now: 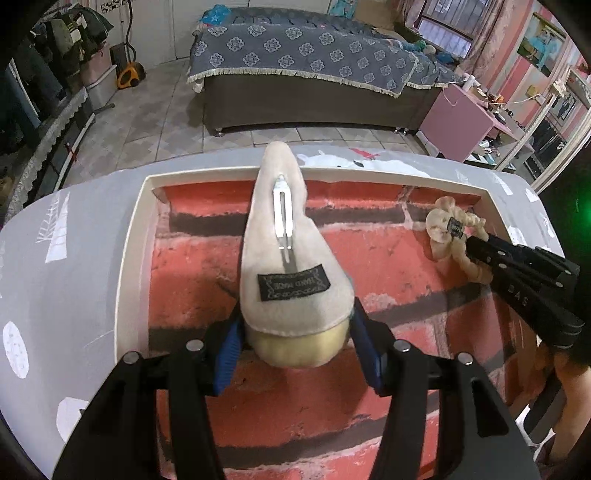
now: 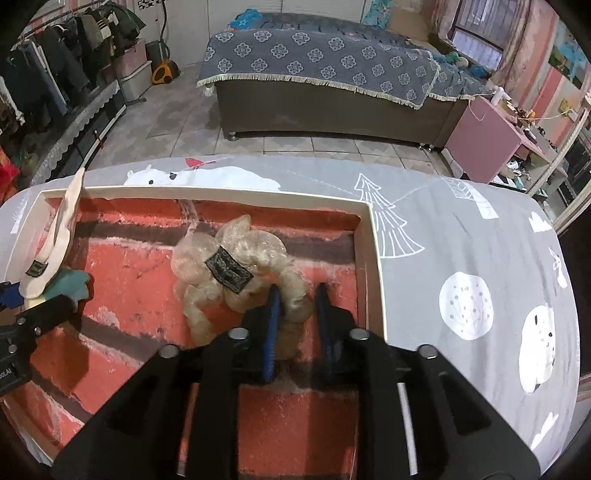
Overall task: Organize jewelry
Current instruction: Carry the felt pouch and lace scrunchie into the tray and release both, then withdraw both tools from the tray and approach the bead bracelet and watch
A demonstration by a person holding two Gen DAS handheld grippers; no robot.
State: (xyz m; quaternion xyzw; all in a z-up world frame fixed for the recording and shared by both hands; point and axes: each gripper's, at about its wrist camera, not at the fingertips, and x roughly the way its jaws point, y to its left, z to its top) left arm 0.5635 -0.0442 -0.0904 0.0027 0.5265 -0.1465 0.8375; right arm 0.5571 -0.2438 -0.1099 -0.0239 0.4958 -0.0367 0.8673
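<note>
A low dark-brown bed [image 1: 314, 107] under a grey-blue flower-patterned fringed cover [image 1: 303, 55] stands at twelve o'clock on the pale grey tiled floor [image 1: 155, 125]. Hanging dark clothes [image 2: 55, 74] fill ten o'clock, a pink cabinet [image 2: 476, 133] (cluttered on top) and barred window [image 1: 447, 33] at two.

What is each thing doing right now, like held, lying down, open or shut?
Felt hair clip: held in the left gripper, metal clasp up, tip over the far rim of the box.
Curly cream scrunchie: lying on the floor of the box, one loop between the jaws of the right gripper, which look parted.
Brick-print box: open, on the grey cloth.
</note>
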